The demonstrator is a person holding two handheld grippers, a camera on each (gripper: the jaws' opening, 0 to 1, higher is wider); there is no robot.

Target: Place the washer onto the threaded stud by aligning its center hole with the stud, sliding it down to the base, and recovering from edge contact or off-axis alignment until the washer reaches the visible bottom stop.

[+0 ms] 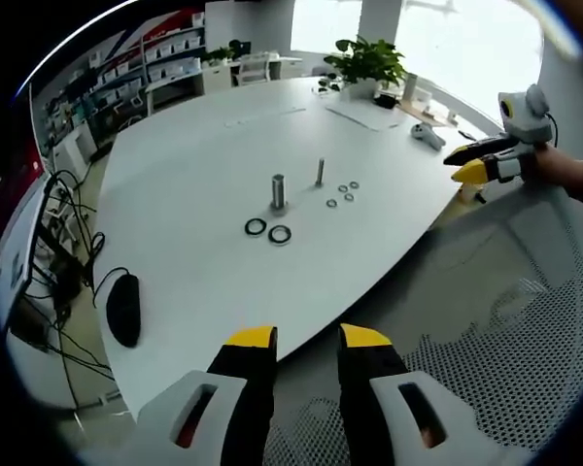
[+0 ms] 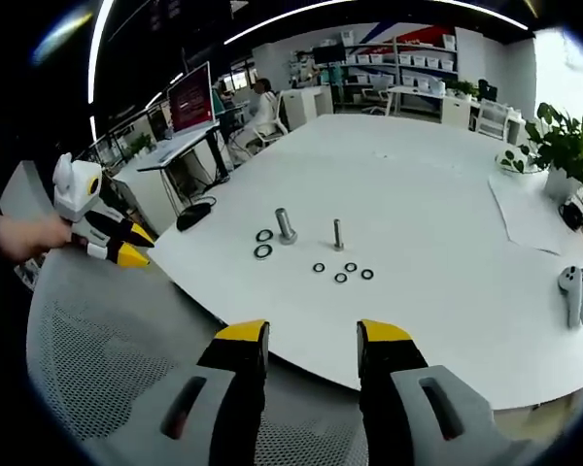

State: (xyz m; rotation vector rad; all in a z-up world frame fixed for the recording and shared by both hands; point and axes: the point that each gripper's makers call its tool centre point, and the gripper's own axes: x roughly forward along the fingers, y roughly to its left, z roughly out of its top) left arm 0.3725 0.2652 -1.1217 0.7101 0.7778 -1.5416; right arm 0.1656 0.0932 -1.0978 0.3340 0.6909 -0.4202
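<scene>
On the white table (image 1: 194,165) stand a thick threaded stud (image 1: 278,191) and a thin stud (image 1: 320,172). Two large dark washers (image 1: 256,227) (image 1: 280,234) lie flat in front of the thick stud. Several small washers (image 1: 342,194) lie beside the thin stud. My left gripper (image 1: 308,340) hangs open off the table's edge, well short of them, with nothing between its jaws. My right gripper (image 2: 313,335) is also open and holds nothing, facing the thick stud (image 2: 286,225), the thin stud (image 2: 338,234), the large washers (image 2: 263,244) and the small washers (image 2: 345,272).
A mesh chair back (image 2: 107,369) sits under both grippers. The right gripper (image 1: 476,165) shows at the table's right edge, the left gripper (image 2: 112,243) in a hand at left. A black mouse (image 1: 123,308), a white controller (image 2: 573,291) and a potted plant (image 1: 369,63) are on the table.
</scene>
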